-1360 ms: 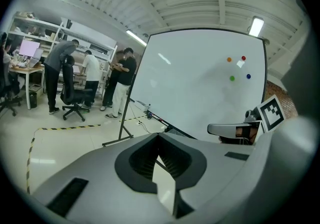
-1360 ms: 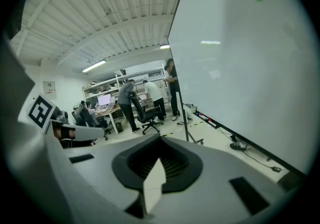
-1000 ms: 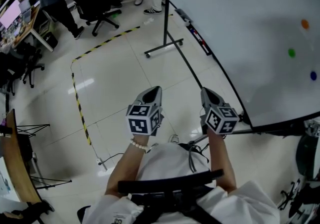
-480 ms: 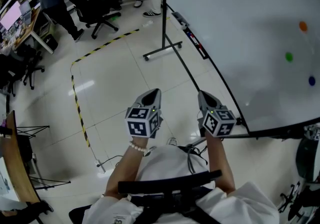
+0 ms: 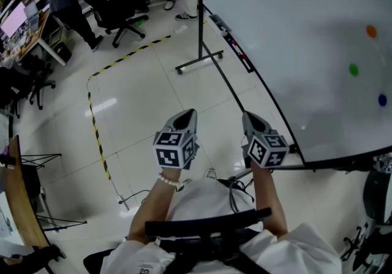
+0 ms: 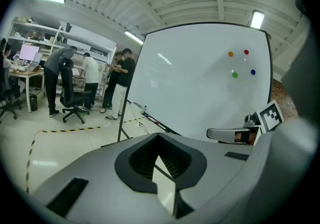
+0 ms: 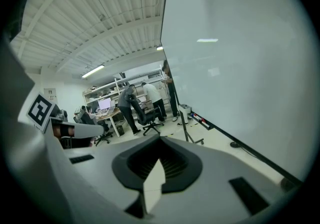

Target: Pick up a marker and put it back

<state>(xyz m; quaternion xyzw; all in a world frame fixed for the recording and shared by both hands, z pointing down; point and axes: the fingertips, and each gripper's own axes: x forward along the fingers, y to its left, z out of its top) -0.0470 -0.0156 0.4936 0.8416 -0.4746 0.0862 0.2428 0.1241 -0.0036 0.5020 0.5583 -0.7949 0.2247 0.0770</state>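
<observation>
The left gripper (image 5: 186, 113) and right gripper (image 5: 250, 117) hang side by side above the floor (image 5: 135, 95), both with jaws pressed together and empty. The markers (image 5: 236, 48) lie along the lower edge of the whiteboard (image 5: 306, 27), at about one o'clock from the grippers and well apart from them.

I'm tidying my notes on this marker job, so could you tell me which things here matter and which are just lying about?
For the job: whiteboard, its tray with small coloured items, likely markers; left gripper, right gripper, both shut, empty.
Lying about: coloured magnets, office chair, striped floor tape.
</observation>
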